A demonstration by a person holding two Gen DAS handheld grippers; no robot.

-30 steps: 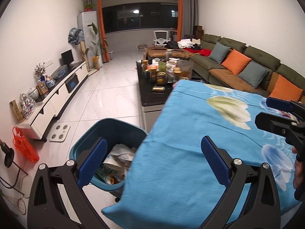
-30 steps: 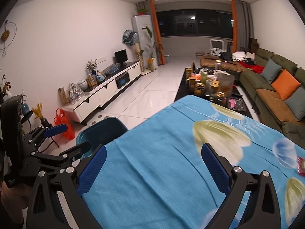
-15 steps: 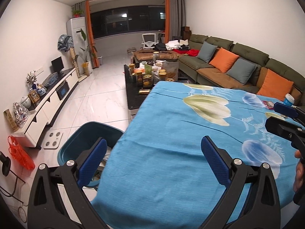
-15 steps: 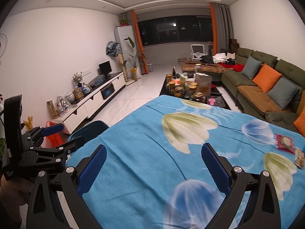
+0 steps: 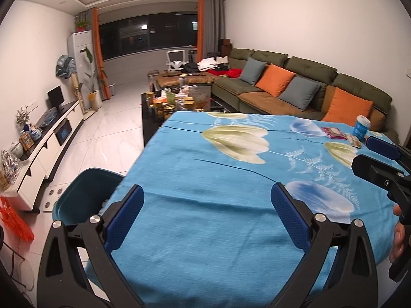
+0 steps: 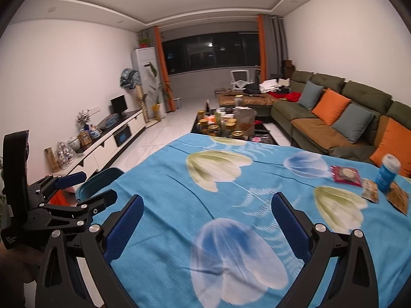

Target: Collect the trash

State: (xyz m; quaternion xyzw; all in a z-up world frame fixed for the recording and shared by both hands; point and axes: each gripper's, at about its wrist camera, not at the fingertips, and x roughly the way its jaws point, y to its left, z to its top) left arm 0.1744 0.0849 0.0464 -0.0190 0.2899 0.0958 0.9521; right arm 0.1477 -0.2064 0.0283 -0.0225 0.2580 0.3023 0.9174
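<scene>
Nearest you, both the left gripper (image 5: 206,214) and right gripper (image 6: 206,215) gape empty over the blue tablecloth (image 6: 179,205), bin (image 5: 77,195) left, while 3 wrappers (image 6: 345,175) and a blue cup (image 6: 388,173) await far right.

A table (image 6: 167,231) fills the lower middle of both views. At the right edge of the right wrist view, a cup (image 6: 388,173) stands on the table, with a packet (image 6: 345,175) to its left and two more wrappers (image 6: 371,193) in front of it. A bin (image 5: 77,200) stands on the floor at the table's left edge. Above the table in frame is a low table (image 5: 177,100) crowded with jars. A sofa (image 5: 295,87) runs along the right wall, and a TV cabinet (image 5: 46,138) along the left wall.
</scene>
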